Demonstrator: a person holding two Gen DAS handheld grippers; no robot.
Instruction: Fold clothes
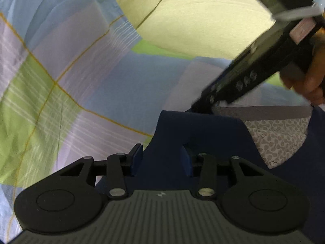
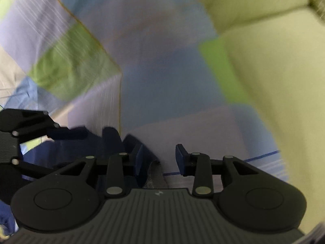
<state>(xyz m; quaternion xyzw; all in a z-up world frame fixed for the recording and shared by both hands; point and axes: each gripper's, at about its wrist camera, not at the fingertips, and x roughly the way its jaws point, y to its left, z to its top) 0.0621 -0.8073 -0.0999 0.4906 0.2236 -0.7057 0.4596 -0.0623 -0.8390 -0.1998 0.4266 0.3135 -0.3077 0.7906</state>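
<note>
While jaws are parted: the navy garment on the bed is regripped.
Left hand-held gripper: half-open, cloth between, unpinched.
Right hand-held gripper: narrow gap, empty; hem is to be caught squarely.

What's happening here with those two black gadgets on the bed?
A person is folding clothes with a hand-held gripper in each hand. Both work on a navy garment with a patterned lining, lying on a patchwork bedsheet beside a pale green sofa. The left gripper has its fingers apart with navy cloth lying between them, not pinched. The right gripper is also open, over the garment's edge. A hand holds it.
</note>
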